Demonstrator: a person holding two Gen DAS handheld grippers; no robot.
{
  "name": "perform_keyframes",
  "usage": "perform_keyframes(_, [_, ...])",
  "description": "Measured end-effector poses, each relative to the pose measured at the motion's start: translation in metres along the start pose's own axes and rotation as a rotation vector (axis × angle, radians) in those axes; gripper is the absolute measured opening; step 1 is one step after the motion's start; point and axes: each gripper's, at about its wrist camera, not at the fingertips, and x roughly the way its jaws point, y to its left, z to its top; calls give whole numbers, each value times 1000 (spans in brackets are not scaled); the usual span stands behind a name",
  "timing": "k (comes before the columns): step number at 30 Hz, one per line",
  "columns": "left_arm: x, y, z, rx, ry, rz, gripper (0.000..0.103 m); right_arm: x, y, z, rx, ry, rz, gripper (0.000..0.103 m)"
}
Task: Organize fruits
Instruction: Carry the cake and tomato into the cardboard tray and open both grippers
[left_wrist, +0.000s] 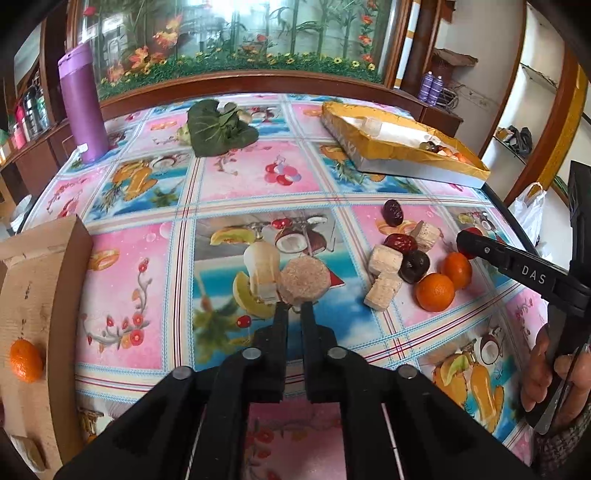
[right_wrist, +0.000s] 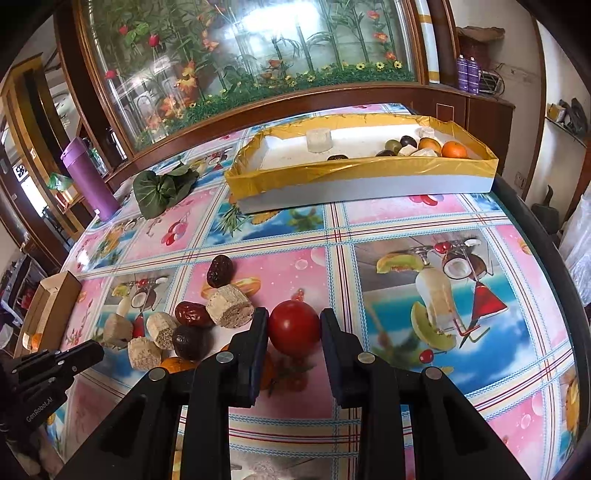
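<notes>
In the right wrist view my right gripper (right_wrist: 294, 325) is shut on a red tomato (right_wrist: 294, 331), with a finger on each side of it, just above the tablecloth. To its left lie red dates (right_wrist: 220, 271), dark fruits (right_wrist: 189, 341), tan cork-like pieces (right_wrist: 229, 305) and oranges (right_wrist: 177, 363). In the left wrist view my left gripper (left_wrist: 294, 306) is shut and empty, its tips next to a round tan disc (left_wrist: 304, 283). The same heap, with two oranges (left_wrist: 435, 292), lies to the right there, and the right gripper (left_wrist: 466, 240) reaches in.
A yellow-lined tray (right_wrist: 354, 171) at the back right holds several fruits and pale blocks; it also shows in the left wrist view (left_wrist: 391, 153). A cardboard box (left_wrist: 33, 295) with one orange (left_wrist: 25, 360) stands at the left. A purple flask (left_wrist: 83, 107) and leafy greens (left_wrist: 218, 129) stand at the back.
</notes>
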Motion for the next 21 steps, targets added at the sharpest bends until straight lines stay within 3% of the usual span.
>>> perform_keyframes(1, [-1,-1,1,8,-8,-1,31,-1,-1,0,5,-3,4,30])
perform_keyframes(3, [2,-6,3,33,-20,11,50,-3,-1,0,9,-9,3,30])
perform_keyframes(8, [21,-13,12,49,1,6,50,-6,-1,1,14,-17,9,30])
perform_keyframes(10, [30,-15,12,50,23,19,31,-6,0,2,14,-18,13,30])
perform_keyframes(16, [18,-13,6,22,21,16,30,-7,2,2,10,-25,21,30])
perform_keyframes(21, [-30,7,-4,-48,-37,10,30,-10,3,1,11,-36,25,30])
